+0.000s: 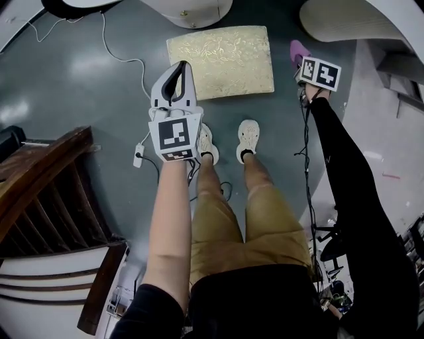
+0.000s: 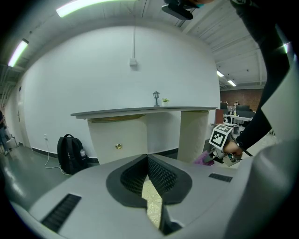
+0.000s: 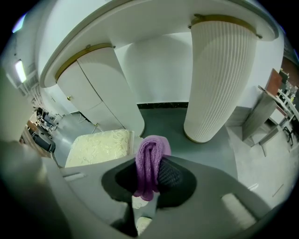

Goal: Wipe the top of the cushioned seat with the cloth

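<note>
The cushioned seat (image 1: 222, 61) is a pale gold rectangular pad low on the dark floor ahead of my feet. My left gripper (image 1: 179, 69) hovers over its near left corner, jaws shut with nothing between them; the left gripper view shows a sliver of the seat (image 2: 152, 205) below the closed jaws (image 2: 147, 161). My right gripper (image 1: 300, 58) is off the seat's right edge, shut on a bunched purple knit cloth (image 1: 297, 49). In the right gripper view the cloth (image 3: 149, 163) hangs between the jaws (image 3: 152, 173), with the seat (image 3: 98, 145) to the left.
A white ribbed column (image 3: 217, 79) and a curved white counter (image 1: 192, 13) stand beyond the seat. A dark wooden stair rail (image 1: 40, 192) is on the left. A white cable with a power strip (image 1: 138, 155) lies on the floor. A black backpack (image 2: 70, 154) leans by the wall.
</note>
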`<control>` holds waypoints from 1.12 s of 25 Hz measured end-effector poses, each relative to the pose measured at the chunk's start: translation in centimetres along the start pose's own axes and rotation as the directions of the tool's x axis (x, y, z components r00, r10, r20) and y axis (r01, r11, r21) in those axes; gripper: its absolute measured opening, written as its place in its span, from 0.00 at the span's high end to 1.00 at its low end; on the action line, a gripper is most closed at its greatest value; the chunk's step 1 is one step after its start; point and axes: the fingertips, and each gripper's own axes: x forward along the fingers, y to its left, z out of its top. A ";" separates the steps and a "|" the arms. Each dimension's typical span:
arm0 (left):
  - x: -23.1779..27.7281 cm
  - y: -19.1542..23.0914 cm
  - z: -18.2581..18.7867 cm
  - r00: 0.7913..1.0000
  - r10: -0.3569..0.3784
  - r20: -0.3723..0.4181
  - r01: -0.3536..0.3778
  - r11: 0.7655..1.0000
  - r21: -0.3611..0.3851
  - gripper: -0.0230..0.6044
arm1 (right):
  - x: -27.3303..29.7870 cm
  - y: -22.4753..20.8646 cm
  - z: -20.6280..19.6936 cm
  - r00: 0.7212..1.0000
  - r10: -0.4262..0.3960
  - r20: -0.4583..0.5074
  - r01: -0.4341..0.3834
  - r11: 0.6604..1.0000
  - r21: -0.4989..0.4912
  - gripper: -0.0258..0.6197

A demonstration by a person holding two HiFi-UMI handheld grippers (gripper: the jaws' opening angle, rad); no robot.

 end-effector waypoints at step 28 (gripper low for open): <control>-5.3 11.5 -4.8 0.998 -0.061 -0.027 0.060 0.997 -0.041 0.95 | -1.3 40.0 -5.2 0.838 0.545 -0.008 -0.545 0.838 -0.033 0.87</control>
